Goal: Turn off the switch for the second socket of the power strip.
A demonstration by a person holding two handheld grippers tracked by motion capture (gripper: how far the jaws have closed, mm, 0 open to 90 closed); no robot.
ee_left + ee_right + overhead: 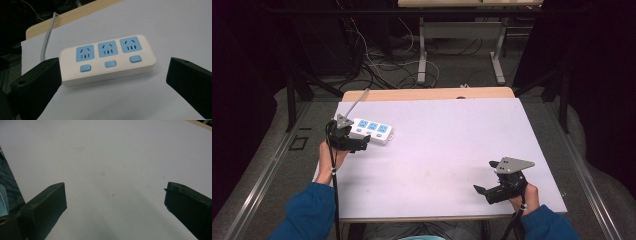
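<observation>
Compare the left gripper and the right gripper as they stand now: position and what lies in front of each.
The left gripper sits at the table's far left, while the right gripper sits near the front right edge.

The left gripper's jaws bracket the white power strip with its three blue sockets; the right gripper's jaws face bare white table surface.

Both have their jaws spread wide and grip nothing, and each is held in a blue-sleeved hand.

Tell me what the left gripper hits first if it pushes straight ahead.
Probably the white power strip: it lies right ahead of the open left gripper, one jaw already beside its cord end. Exact gap is unclear.
</observation>
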